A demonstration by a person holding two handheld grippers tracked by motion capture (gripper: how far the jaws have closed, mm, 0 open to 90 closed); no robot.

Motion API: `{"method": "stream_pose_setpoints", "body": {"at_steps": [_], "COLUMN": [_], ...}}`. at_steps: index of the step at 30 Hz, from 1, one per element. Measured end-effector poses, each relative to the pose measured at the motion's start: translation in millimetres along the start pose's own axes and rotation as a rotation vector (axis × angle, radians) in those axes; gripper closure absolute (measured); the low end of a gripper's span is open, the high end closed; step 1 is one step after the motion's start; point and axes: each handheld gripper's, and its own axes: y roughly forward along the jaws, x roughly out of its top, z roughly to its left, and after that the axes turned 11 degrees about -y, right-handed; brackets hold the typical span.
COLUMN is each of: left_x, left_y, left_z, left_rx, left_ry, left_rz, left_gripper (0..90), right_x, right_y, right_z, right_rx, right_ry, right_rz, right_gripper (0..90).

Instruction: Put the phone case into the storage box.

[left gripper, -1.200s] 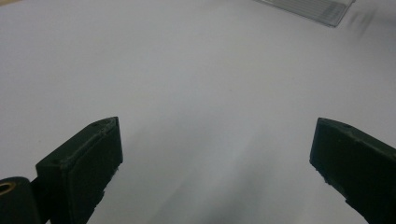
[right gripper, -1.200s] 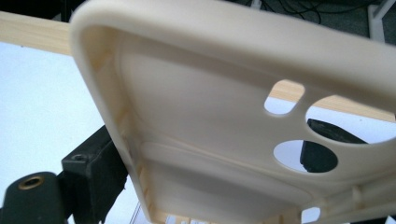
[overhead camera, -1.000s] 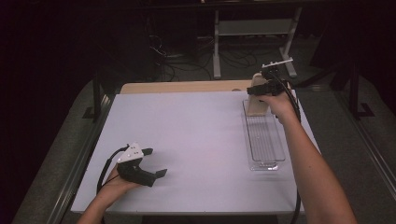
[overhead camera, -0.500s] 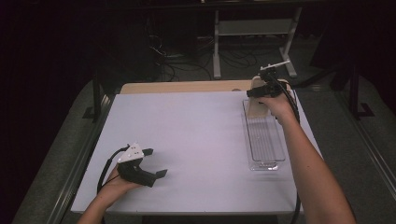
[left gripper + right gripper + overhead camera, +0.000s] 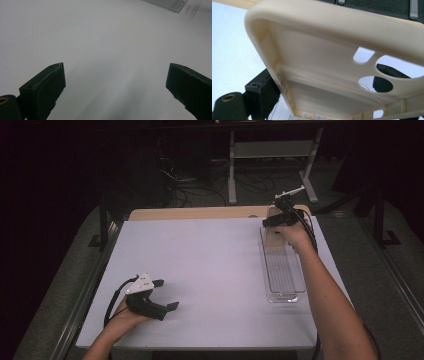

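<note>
I have the right gripper (image 5: 274, 221) pinching a cream plastic phone case (image 5: 332, 65) over the far end of the clear ribbed plastic tray (image 5: 283, 270), ready to lower in, while the left gripper (image 5: 166, 295) rests spread well aside.

your left hand-held gripper (image 5: 162, 295) rests on the tabletop (image 5: 210, 265) at the near left corner, its jaws spread wide and pointing right across the bare middle. well apart from it, a tray (image 5: 282, 270) lies on the right side of the tabletop, running lengthwise from near to far. your right hand-held gripper (image 5: 272, 222) sits over the tray's far end, near the far right corner, and a phone case (image 5: 332, 65) stands between its jaws, above the tray. behind the tabletop, a frame (image 5: 272, 150) stands on the floor among cables (image 5: 190, 180).
</note>
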Motion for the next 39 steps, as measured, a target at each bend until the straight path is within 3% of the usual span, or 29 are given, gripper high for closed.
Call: {"method": "stream_pose_setpoints", "body": {"at_steps": [14,28,39], "left_x": [0.1,-0.1,-0.4], "left_y": [0.8,0.2,0.3], "left_z": [1.3,1.5,0.3], "left_rx": [-0.003,-0.003,-0.005], "left_ry": [0.016,0.012,0.000], "left_rz": [0.001,0.003,0.002], "left_gripper": [2.2,2.2,2.2], "right_x": [0.1,2.3,1.7], "right_y": [10.8,22.9,28.9], "right_z": [-1.8,-3.5,-7.7], "right_rx": [-0.005,-0.026,-0.012], "right_ry": [0.010,-0.030,-0.004], "right_rz": [0.004,-0.036,-0.035], "right_gripper": [9.4,9.0,9.3]}}
